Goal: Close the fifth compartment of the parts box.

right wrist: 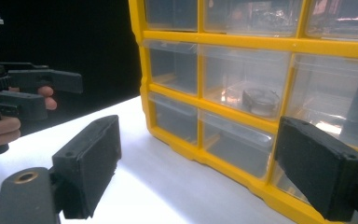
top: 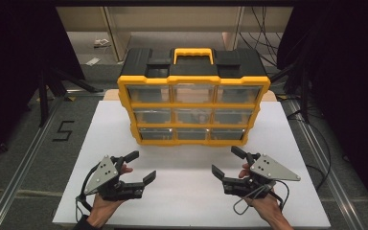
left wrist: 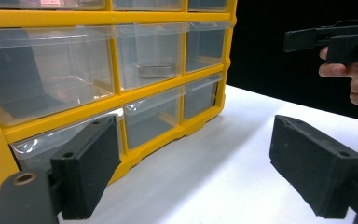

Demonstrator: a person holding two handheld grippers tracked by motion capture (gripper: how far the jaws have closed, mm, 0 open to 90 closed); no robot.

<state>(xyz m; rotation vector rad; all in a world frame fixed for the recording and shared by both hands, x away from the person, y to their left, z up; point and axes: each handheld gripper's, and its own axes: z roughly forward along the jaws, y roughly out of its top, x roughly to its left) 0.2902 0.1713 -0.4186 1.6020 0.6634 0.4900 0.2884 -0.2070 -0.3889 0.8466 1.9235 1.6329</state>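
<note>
The left gripper [top: 139,167] is hovering near the tabletop's [top: 191,191] front edge, jaws wide and empty. The drawer organizer [top: 194,108] is standing at the back edge, every drawer closed. The right gripper [top: 227,162] is waiting wide too; nothing looks started.

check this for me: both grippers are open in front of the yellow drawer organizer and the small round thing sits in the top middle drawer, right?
Not quite. The small round thing sits in the middle drawer of the middle row, not the top row; the left gripper view shows it. The rest holds: the left gripper and right gripper are both open in front of the yellow drawer organizer.
</note>
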